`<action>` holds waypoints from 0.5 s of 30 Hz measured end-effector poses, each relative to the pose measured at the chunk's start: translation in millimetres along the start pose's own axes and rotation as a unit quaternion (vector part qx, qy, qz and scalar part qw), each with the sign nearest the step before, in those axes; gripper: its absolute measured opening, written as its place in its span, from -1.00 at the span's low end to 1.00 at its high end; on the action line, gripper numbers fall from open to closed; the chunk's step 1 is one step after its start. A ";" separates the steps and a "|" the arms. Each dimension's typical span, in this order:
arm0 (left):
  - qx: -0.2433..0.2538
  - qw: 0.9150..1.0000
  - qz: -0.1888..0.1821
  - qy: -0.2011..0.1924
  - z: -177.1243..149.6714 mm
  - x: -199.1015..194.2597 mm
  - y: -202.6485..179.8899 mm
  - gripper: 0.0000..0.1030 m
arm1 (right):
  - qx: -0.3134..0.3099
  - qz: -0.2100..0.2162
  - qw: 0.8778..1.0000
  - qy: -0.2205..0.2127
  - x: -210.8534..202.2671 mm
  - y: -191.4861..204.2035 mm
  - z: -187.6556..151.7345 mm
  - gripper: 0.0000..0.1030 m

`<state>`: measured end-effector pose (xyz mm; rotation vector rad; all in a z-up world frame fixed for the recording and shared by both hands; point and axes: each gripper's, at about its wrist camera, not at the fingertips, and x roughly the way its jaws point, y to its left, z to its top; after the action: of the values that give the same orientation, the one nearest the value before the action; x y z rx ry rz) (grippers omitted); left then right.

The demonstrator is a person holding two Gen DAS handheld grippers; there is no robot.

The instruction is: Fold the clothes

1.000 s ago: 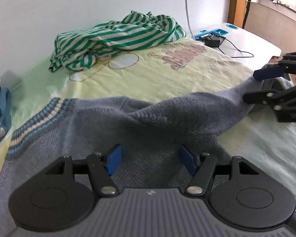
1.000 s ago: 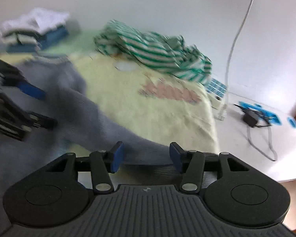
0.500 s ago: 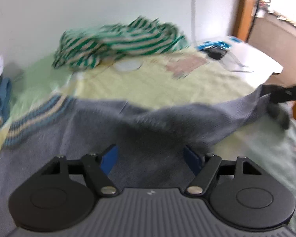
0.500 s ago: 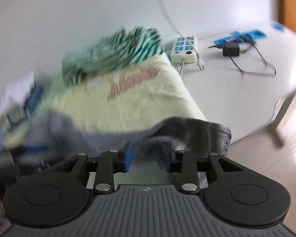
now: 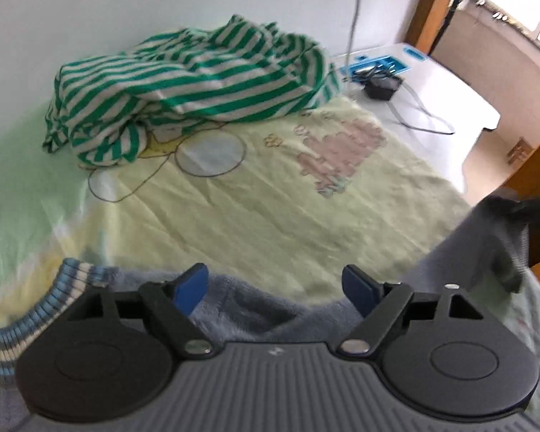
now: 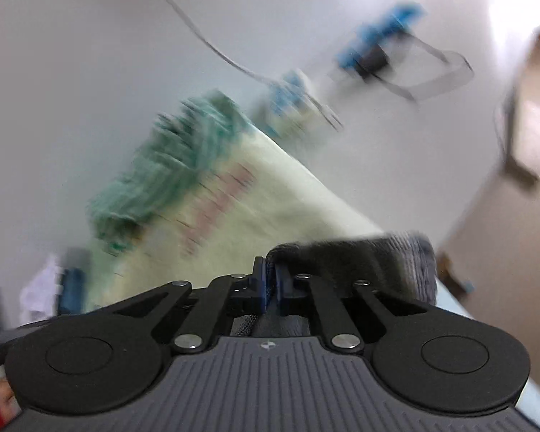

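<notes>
Mid-fold, on a bed spread with a pale yellow cartoon sheet (image 5: pixel 277 208):
Grey sweater: the knitted grey sweater (image 5: pixel 255 309) lies along the sheet's near edge, its blue-and-white ribbed hem (image 5: pixel 54 295) at the sheet's near left corner and one sleeve (image 5: pixel 486 237) drawn up off the sheet's right side.
Right gripper: the right gripper (image 6: pixel 270 280) has just been closing and now has its blue pads pinched tight on the sleeve's dark cuff (image 6: pixel 360 252), held just past the sheet's right edge; the view is heavily blurred.
Left gripper: the left gripper (image 5: pixel 275 288) has just been opening and hangs wide over the sweater's body at the sheet's near edge, nothing between its blue fingertips (image 5: pixel 190 284).
Striped garment: a green-and-white striped garment (image 5: pixel 198 86) sits crumpled at the sheet's far side, against the wall.
White table: beyond the sheet's far right corner a white table (image 5: pixel 450 97) carries a black adapter (image 5: pixel 381 88) with its cable.
</notes>
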<state>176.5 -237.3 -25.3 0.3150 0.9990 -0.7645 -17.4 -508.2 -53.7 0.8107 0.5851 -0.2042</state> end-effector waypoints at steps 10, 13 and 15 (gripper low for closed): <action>0.056 0.998 0.021 0.005 -25.1 14.5 -8.1 0.64 | -0.126 0.031 0.991 0.027 -74.4 -18.0 -50.1 -0.90; 0.090 0.995 0.032 -0.004 -32.5 11.4 -15.1 0.64 | -0.120 -0.003 0.988 0.097 -74.5 -35.6 -73.9 -0.89; 0.107 0.993 0.039 -0.007 -34.1 9.5 -19.2 0.62 | -0.145 -0.019 0.982 0.120 -76.5 -33.1 -82.1 -0.86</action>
<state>144.2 -235.6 -49.4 0.5303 0.8867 -0.8043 -127.1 -474.2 -75.6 0.5445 0.8373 -0.0525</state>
